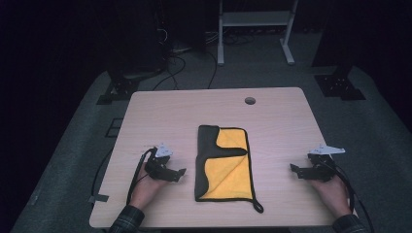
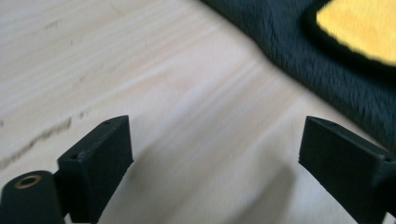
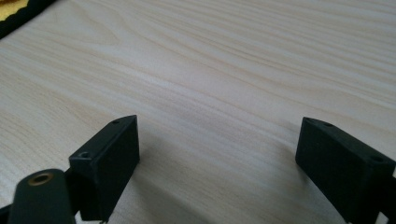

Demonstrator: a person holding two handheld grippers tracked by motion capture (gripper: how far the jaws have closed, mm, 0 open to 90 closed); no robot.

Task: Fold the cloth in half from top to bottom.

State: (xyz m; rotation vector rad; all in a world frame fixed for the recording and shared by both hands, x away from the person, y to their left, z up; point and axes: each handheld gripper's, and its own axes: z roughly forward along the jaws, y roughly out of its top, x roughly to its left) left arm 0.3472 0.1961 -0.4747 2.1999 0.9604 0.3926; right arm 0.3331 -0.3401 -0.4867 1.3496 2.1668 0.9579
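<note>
From above, the folded yellow-and-black cloth point(image 1: 223, 164) lies mid-worktop point(image 1: 272, 111), the left hand-held gripper point(image 1: 180, 173) just beside it, the right hand-held gripper point(image 1: 294, 169) well apart. Left gripper view: jaws apart, nothing between, cloth point(image 2: 299, 56) ahead. Right gripper view: jaws apart over bare wood. Folding looks paused; next comes reaching in for an edge.
</note>
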